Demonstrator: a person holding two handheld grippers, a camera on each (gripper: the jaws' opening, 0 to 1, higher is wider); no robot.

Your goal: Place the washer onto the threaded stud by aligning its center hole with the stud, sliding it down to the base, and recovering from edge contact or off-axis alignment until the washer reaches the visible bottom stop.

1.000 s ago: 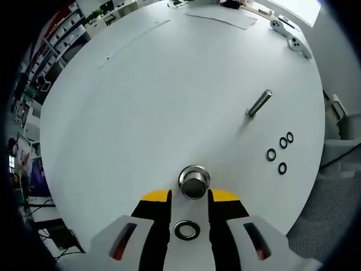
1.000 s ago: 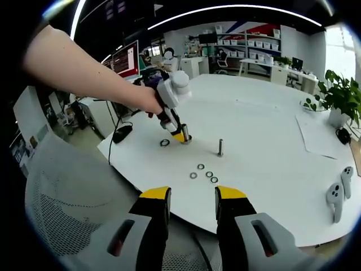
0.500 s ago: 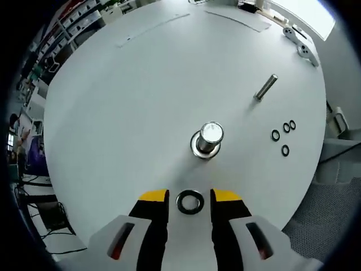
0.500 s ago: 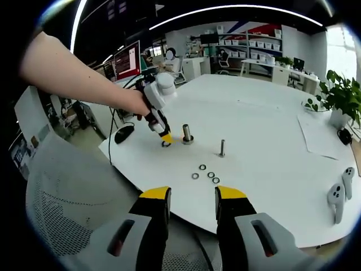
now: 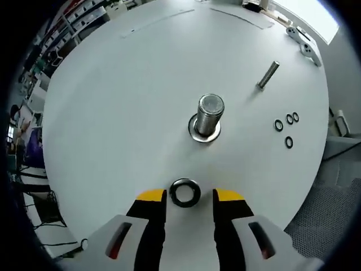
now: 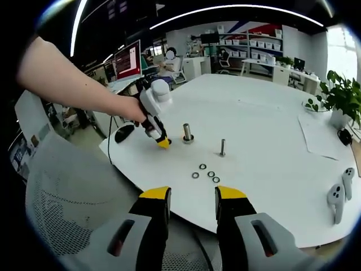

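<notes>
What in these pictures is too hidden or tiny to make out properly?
- Thick stud, left gripper view: seen from above, so its threads and base stop stay unclear.
- Large washer, left gripper view: touching the jaws or lying free, unclear.
- Left gripper, right gripper view: too small to judge its jaws.
- Four small washers, right gripper view: tiny.

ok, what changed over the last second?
The left gripper backed away from the thick stud and now hangs open over the loose washer. The thin stud, the small washers and the right gripper stayed as they were.
</notes>
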